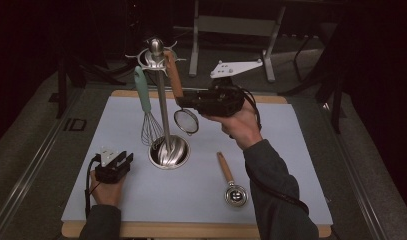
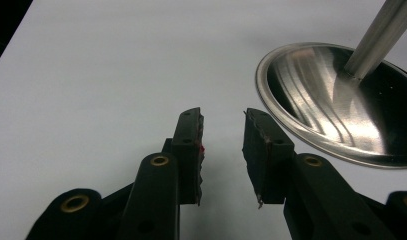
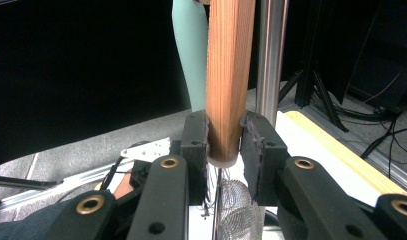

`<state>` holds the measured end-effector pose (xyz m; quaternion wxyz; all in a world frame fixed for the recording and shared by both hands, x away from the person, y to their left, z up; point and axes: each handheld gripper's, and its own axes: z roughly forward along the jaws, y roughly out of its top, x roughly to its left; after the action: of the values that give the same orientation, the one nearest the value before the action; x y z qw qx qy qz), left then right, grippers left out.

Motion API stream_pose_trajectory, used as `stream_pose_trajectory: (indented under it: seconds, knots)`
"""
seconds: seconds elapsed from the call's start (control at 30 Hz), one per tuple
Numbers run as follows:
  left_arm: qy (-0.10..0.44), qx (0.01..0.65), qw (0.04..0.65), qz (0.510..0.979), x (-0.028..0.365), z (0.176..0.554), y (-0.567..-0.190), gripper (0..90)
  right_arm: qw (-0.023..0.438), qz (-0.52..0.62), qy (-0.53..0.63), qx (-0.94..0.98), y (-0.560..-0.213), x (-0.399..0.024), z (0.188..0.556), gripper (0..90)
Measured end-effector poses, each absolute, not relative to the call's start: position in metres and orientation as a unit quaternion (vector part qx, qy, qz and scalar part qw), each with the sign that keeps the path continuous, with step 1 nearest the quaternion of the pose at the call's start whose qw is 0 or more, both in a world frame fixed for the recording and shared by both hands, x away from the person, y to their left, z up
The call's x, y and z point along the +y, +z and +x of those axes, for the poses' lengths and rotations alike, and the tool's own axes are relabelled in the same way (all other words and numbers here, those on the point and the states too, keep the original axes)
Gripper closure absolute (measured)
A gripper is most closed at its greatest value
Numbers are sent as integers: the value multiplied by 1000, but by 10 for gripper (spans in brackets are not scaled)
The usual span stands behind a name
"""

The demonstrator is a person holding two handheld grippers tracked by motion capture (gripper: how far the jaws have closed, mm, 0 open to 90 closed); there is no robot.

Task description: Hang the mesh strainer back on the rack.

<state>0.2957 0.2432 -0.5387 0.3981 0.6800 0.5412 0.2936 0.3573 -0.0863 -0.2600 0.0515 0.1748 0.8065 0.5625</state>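
Item: wooden-handled strainer [image 1: 183, 107], hanging at the utensil stand [image 1: 162, 107] beside the green whisk [image 1: 145, 107]. The right gripper [image 3: 225, 137] is clamping its handle's lower end; the hanging step is apparently finishing, so release and withdrawal are next. The left gripper [image 2: 223, 142] is resting on the mat [image 1: 141, 200], jaws apart, holding nothing.

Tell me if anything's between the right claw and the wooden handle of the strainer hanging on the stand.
Nothing visible. The right claw already has the strainer's wooden handle between its pads, pressing on both sides. The whisk hangs apart, on the far side of the stand's pole.
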Motion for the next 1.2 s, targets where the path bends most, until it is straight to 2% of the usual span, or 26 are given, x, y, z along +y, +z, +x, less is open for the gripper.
stream_pose_trajectory:
  seconds: [0.6,1.2]
  knots:
    - [293,541,399,680,243,296,-539,687,57,167,552,815,-259,-69,353,733]
    - [294,541,398,681,243,296,-539,685,51,157,554,816,-267,-78,348,732]
